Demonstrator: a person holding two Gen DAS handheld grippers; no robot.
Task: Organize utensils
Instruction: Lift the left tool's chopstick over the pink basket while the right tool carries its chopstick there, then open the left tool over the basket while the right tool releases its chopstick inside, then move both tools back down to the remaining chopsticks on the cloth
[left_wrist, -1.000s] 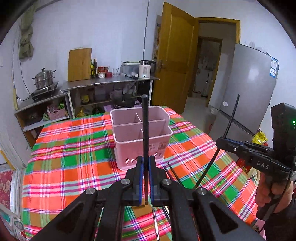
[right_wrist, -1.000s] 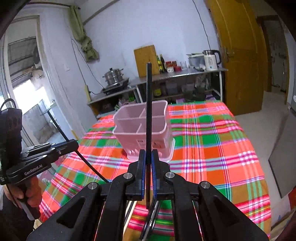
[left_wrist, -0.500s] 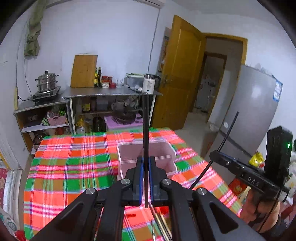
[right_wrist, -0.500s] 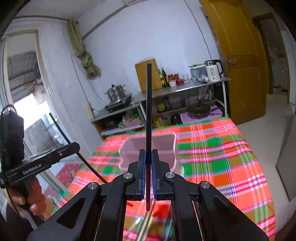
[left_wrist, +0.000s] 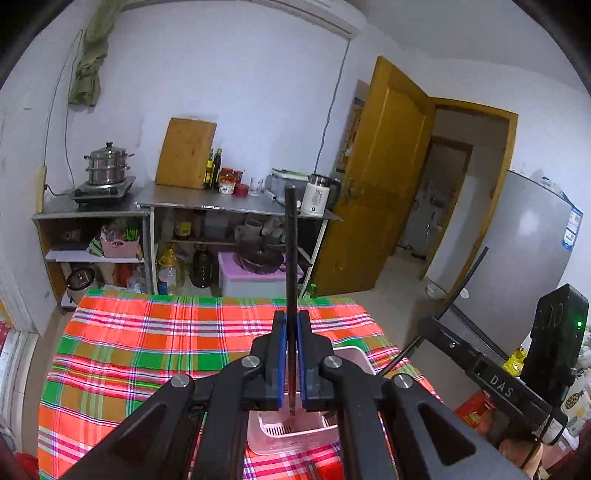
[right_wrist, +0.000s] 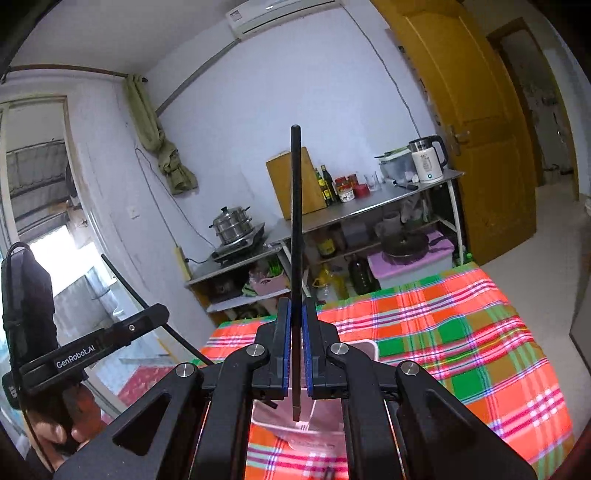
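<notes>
My left gripper (left_wrist: 291, 332) is shut on a black chopstick (left_wrist: 290, 240) that stands upright between its blue pads. Its lower end hangs just above the pink utensil holder (left_wrist: 291, 432), which sits on the plaid tablecloth (left_wrist: 147, 350) and is mostly hidden under my fingers. My right gripper (right_wrist: 295, 325) is shut on a second black chopstick (right_wrist: 295, 221), also upright, its lower tip over the same pink holder (right_wrist: 321, 413). Each gripper shows in the other's view: the right one (left_wrist: 428, 325) at the right, the left one (right_wrist: 159, 314) at the left.
Behind the table stand a metal shelf (left_wrist: 236, 206) with a cutting board, bottles and a kettle (left_wrist: 317, 195), and a steamer pot (left_wrist: 107, 166) on a stove. A yellow door (left_wrist: 384, 184) and a grey fridge (left_wrist: 524, 251) are to the right.
Both grippers have risen and moved over the pink holder, each still holding its chopstick. The holder has slid from ahead of the fingers to beneath them.
</notes>
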